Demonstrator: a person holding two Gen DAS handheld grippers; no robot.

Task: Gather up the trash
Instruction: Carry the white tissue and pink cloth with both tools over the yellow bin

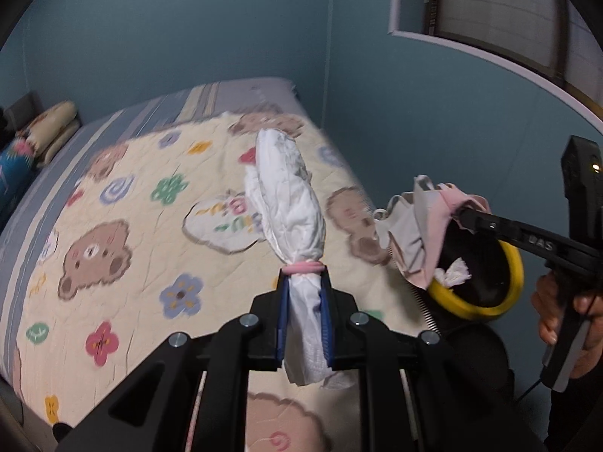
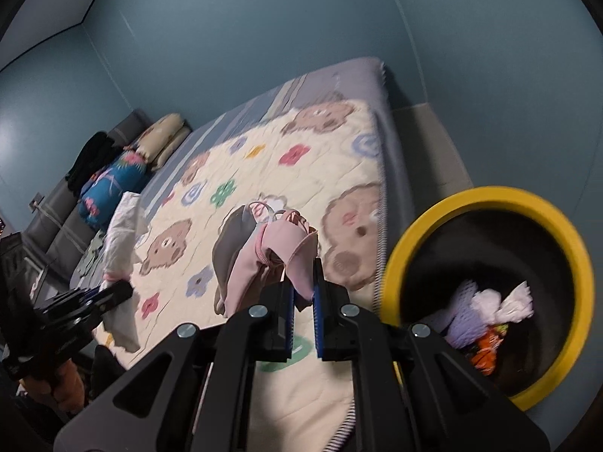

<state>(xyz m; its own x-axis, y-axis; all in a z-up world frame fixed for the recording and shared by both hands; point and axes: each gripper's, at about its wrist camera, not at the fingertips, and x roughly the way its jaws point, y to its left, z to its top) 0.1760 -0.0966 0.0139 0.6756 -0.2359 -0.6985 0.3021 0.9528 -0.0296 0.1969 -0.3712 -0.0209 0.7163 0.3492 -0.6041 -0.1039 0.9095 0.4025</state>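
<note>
My left gripper (image 1: 303,282) is shut on a white crumpled bundle (image 1: 286,196) bound with a pink band, held up over the bed. That bundle (image 2: 120,233) and the left gripper (image 2: 120,288) also show at the left of the right wrist view. My right gripper (image 2: 301,286) is shut on a pink face mask (image 2: 271,252), with a grey mask (image 2: 230,241) hanging beside it. A black bin with a yellow rim (image 2: 399,248) stands just right of it, holding several scraps of trash (image 2: 490,312). In the left wrist view the right gripper (image 1: 461,213) holds the masks (image 1: 418,226) at the bin's rim (image 1: 478,309).
A bed with a cream bear-and-flower quilt (image 1: 132,207) fills the middle, its far side against the blue wall. Pillows (image 2: 166,139) and a blue cushion (image 2: 113,184) lie at the head. A window (image 1: 490,7) is at the upper right. A hand (image 1: 565,309) grips the right tool.
</note>
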